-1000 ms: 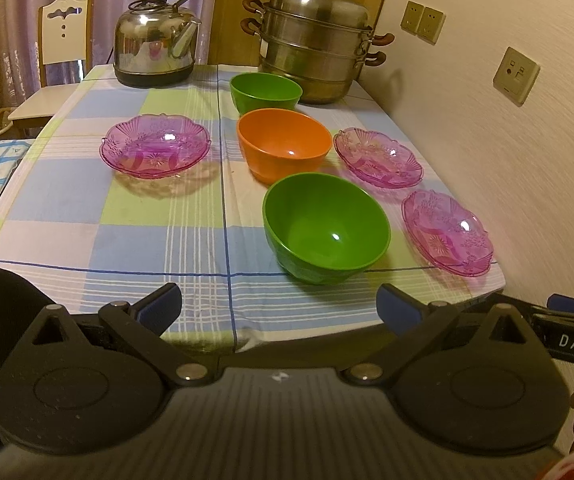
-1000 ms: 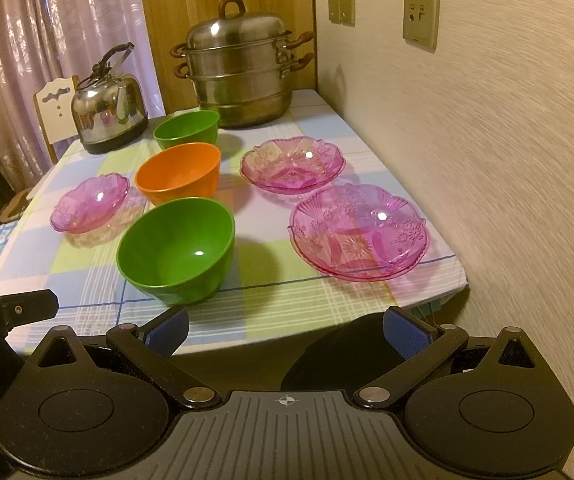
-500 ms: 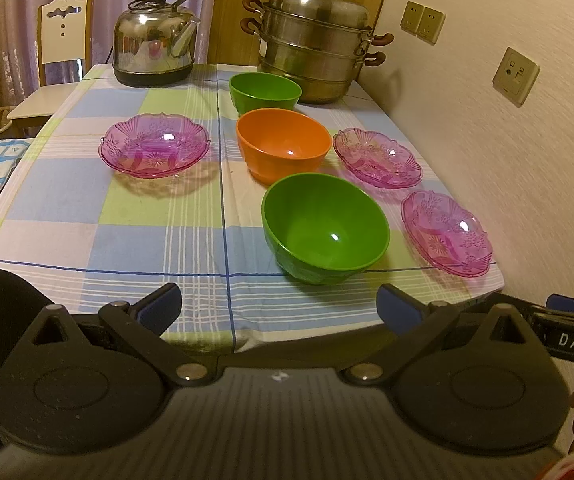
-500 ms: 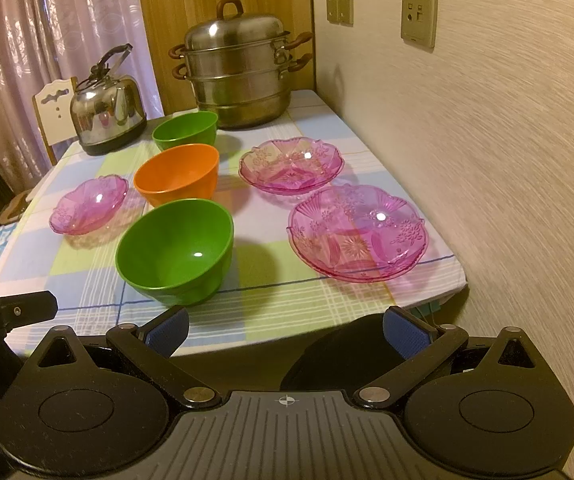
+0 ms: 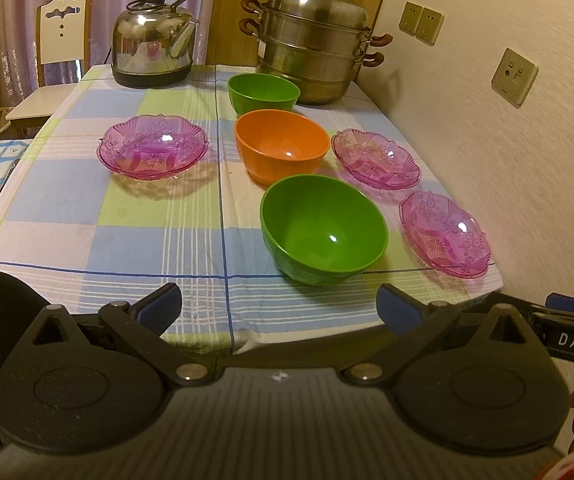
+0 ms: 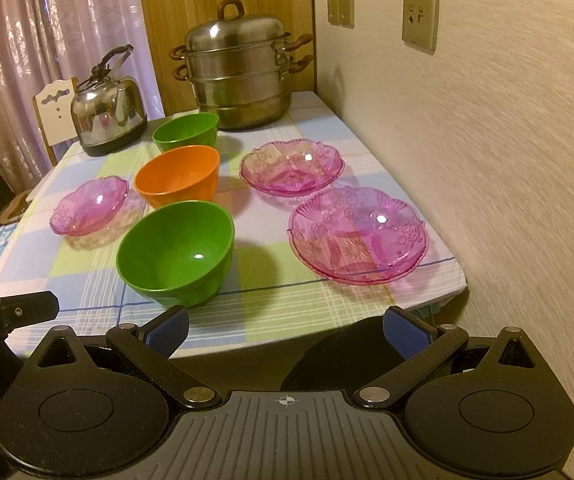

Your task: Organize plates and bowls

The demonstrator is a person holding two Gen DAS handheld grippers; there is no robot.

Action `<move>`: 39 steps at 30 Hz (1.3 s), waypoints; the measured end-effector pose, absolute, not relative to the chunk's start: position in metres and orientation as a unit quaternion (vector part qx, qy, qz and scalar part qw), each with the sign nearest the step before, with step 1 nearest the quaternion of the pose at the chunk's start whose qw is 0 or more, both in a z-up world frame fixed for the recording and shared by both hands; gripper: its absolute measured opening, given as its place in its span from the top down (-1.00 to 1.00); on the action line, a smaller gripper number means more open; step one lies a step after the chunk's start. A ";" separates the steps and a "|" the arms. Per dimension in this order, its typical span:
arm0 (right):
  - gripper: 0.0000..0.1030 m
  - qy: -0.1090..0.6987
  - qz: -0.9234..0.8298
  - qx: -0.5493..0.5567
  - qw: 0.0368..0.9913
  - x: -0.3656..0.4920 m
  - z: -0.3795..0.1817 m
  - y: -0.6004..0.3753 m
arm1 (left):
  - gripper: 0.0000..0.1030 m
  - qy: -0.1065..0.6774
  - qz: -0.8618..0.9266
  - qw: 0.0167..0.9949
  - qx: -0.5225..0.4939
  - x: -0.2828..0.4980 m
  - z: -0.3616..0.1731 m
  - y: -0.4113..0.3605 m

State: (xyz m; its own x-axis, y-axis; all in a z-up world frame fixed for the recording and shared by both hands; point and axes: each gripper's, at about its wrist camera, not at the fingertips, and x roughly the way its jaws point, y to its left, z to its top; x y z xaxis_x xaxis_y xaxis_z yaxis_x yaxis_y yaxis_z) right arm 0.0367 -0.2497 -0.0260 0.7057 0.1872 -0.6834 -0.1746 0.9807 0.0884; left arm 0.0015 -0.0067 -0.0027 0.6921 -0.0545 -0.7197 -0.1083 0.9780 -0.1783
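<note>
Nothing on the surface (image 5: 135, 216) has shifted over the last second: both the left gripper (image 5: 279, 308) and right gripper (image 6: 286, 326) remain released and empty at frame bottom, three bowls (image 5: 323, 228) mid-frame, three plates (image 6: 358, 235) flanking, sorting unstarted.

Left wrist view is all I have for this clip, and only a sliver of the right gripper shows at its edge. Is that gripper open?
Observer: Yes. The right wrist view shows the right gripper open and holding nothing.
Operator: What is it facing?
Observer: The near green bowl lies ahead on its left and the near pink glass dish ahead on its right.
</note>
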 end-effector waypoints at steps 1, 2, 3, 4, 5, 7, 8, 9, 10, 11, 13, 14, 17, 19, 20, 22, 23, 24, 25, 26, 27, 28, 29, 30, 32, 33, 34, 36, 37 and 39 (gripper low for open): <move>-0.99 0.371 0.098 0.009 0.923 0.037 -0.026 -0.250 | -1.00 0.392 0.015 0.914 -0.104 0.001 -0.003 -0.006; -0.99 0.371 0.098 0.009 0.923 0.037 -0.026 -0.250 | -1.00 0.392 0.015 0.914 -0.104 0.001 -0.003 -0.006; -0.99 0.371 0.097 0.009 0.923 0.037 -0.026 -0.250 | -1.00 0.392 0.015 0.914 -0.104 0.001 -0.003 -0.006; -0.99 0.371 0.098 0.008 0.924 0.037 -0.026 -0.250 | -1.00 0.392 0.015 0.914 -0.104 0.001 -0.003 -0.006; -0.99 0.371 0.098 0.009 0.924 0.037 -0.026 -0.250 | -1.00 0.392 0.015 0.914 -0.104 0.001 -0.003 -0.007; -0.99 0.371 0.098 0.009 0.923 0.037 -0.026 -0.250 | -1.00 0.392 0.015 0.914 -0.104 0.001 -0.003 -0.006; -0.99 0.371 0.098 0.009 0.924 0.037 -0.026 -0.250 | -1.00 0.392 0.015 0.914 -0.104 0.001 -0.003 -0.006; -0.99 0.370 0.098 0.009 0.924 0.037 -0.026 -0.250 | -1.00 0.392 0.015 0.914 -0.104 0.002 -0.003 -0.008; -0.99 0.370 0.098 0.009 0.924 0.037 -0.026 -0.250 | -1.00 0.392 0.015 0.914 -0.104 0.002 -0.003 -0.008; -0.99 0.371 0.098 0.009 0.923 0.037 -0.026 -0.250 | -1.00 0.392 0.015 0.914 -0.104 0.002 -0.003 -0.008; -0.99 0.371 0.098 0.009 0.923 0.037 -0.026 -0.250 | -1.00 0.392 0.015 0.914 -0.103 0.002 -0.002 -0.008; -0.99 0.371 0.098 0.009 0.923 0.037 -0.026 -0.250 | -1.00 0.392 0.015 0.914 -0.104 0.002 -0.003 -0.008; -0.99 0.371 0.098 0.009 0.924 0.037 -0.026 -0.250 | -1.00 0.392 0.015 0.914 -0.104 0.002 -0.003 -0.007; -0.99 0.371 0.098 0.009 0.924 0.037 -0.026 -0.250 | -1.00 0.392 0.014 0.914 -0.104 0.002 -0.003 -0.008; -0.99 0.371 0.098 0.009 0.924 0.037 -0.026 -0.250 | -1.00 0.392 0.014 0.914 -0.104 0.002 -0.002 -0.007; -0.99 0.370 0.097 0.010 0.924 0.037 -0.026 -0.250 | -1.00 0.391 0.012 0.914 -0.106 0.002 -0.002 -0.009; -0.99 0.370 0.097 0.011 0.924 0.037 -0.025 -0.251 | -1.00 0.390 0.010 0.915 -0.108 0.003 -0.002 -0.010; -0.99 0.369 0.096 0.012 0.924 0.038 -0.023 -0.252 | -1.00 0.389 0.008 0.915 -0.110 0.003 -0.002 -0.010; -0.99 0.368 0.096 0.014 0.925 0.038 -0.023 -0.252 | -1.00 0.388 0.007 0.915 -0.111 0.004 -0.002 -0.009; -0.99 0.364 0.093 0.019 0.927 0.038 -0.021 -0.254 | -1.00 0.387 0.004 0.915 -0.112 0.005 -0.001 -0.009; -0.99 0.362 0.091 0.021 0.927 0.039 -0.020 -0.255 | -1.00 0.386 0.002 0.915 -0.113 0.006 0.000 -0.009; -0.99 0.359 0.088 0.024 0.929 0.039 -0.018 -0.257 | -0.99 0.384 -0.002 0.916 -0.114 0.008 0.001 -0.009; -0.99 0.356 0.085 0.027 0.930 0.039 -0.017 -0.260 | -0.99 0.382 -0.008 0.917 -0.114 0.010 0.002 -0.009; -0.99 0.353 0.081 0.031 0.932 0.040 -0.015 -0.263 | -0.99 0.379 -0.013 0.918 -0.114 0.013 0.004 -0.010; -0.99 0.345 0.072 0.040 0.935 0.041 -0.013 -0.271 | -0.99 0.375 -0.023 0.920 -0.111 0.021 0.009 -0.014; -0.99 0.341 0.066 0.046 0.936 0.043 -0.011 -0.276 | -0.99 0.373 -0.032 0.921 -0.109 0.028 0.011 -0.017; -0.99 0.339 0.061 0.051 0.938 0.044 -0.010 -0.280 | -0.99 0.371 -0.039 0.921 -0.109 0.033 0.013 -0.019; -0.99 0.332 0.049 0.063 0.940 0.048 -0.007 -0.292 | -0.99 0.367 -0.056 0.922 -0.111 0.047 0.017 -0.025; -0.99 0.328 0.043 0.070 0.941 0.051 -0.006 -0.298 | -0.99 0.366 -0.063 0.922 -0.111 0.053 0.018 -0.027; -0.99 0.323 0.033 0.082 0.942 0.055 -0.005 -0.310 | -0.99 0.365 -0.083 0.921 -0.111 0.071 0.021 -0.036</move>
State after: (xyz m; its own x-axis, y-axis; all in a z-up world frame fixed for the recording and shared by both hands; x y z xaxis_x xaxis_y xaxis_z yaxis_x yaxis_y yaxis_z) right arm 0.0552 -0.3104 -0.0051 0.7895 0.1153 -0.6029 -0.0088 0.9842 0.1767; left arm 0.0707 -0.0357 0.0206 0.7198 -0.2334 -0.6538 0.0708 0.9616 -0.2653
